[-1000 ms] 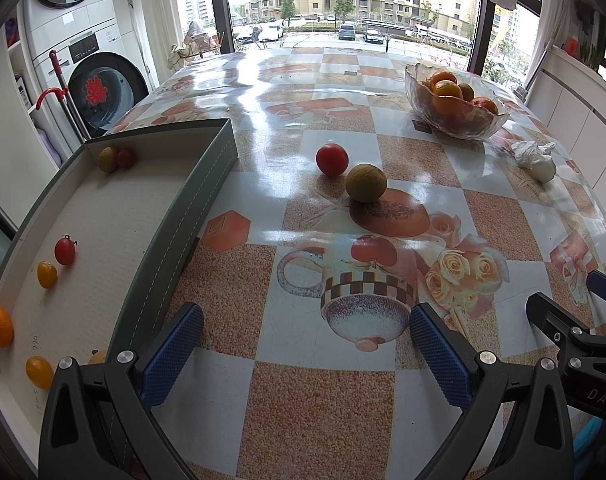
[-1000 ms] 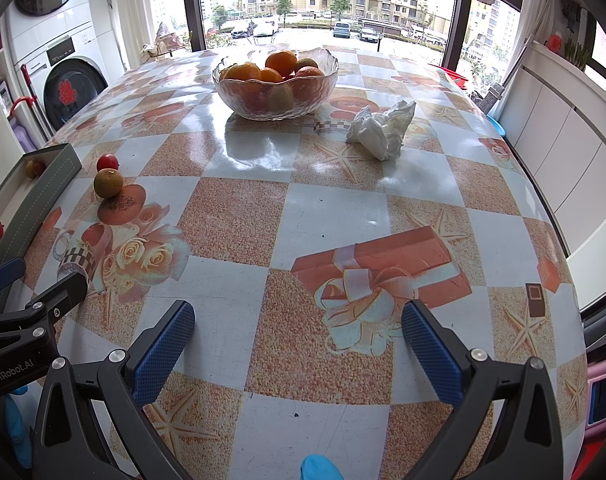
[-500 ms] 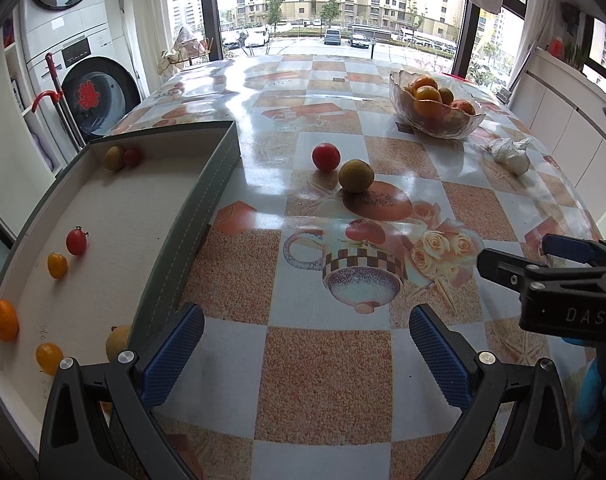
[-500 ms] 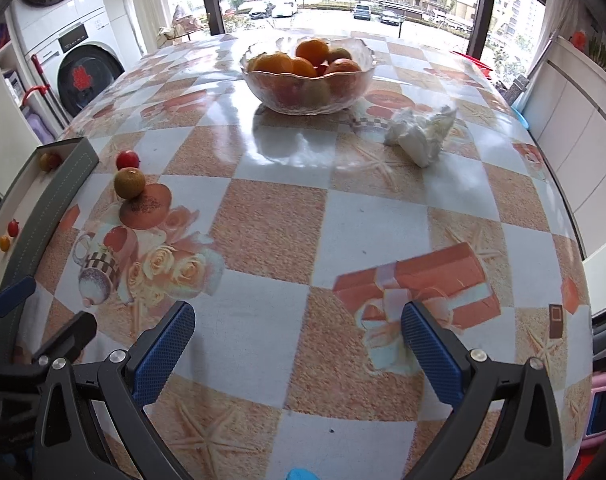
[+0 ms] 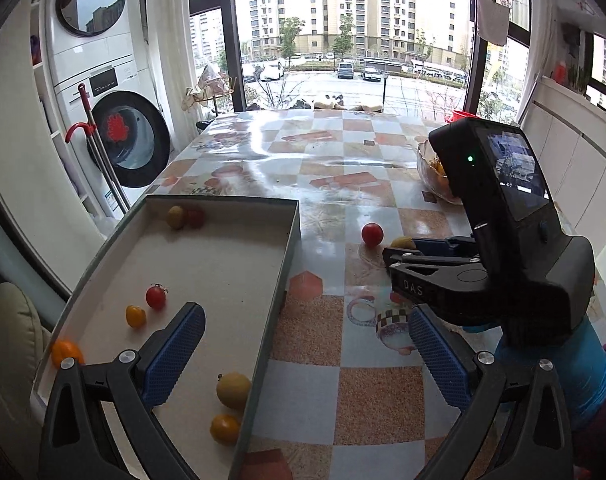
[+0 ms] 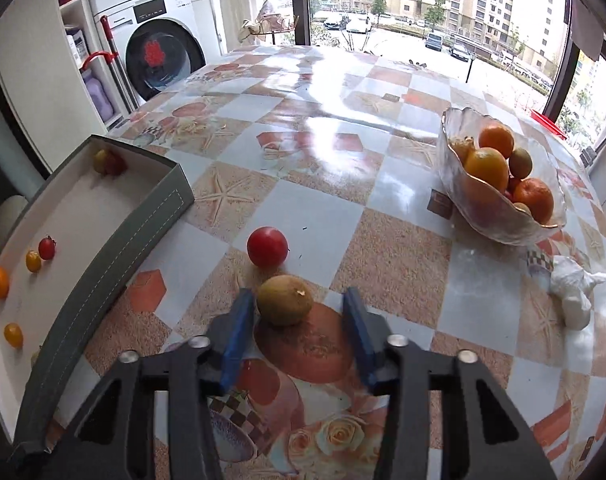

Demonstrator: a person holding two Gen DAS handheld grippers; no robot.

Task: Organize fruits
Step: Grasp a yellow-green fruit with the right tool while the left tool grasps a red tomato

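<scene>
Jaws closing around brownish fruit

A dull yellow-green round fruit rests on the bench between the blue pads of the closing right tool, touching the left pad, a gap at the right. Just beyond the tool's tips sits a glossy red tomato, close to the green fruit. Far to the tool's right, a clear glass bowl holds oranges and a brownish fruit. To its left, a shallow grey tray holds small red, yellow and orange fruits, scattered along its edges.
</scene>
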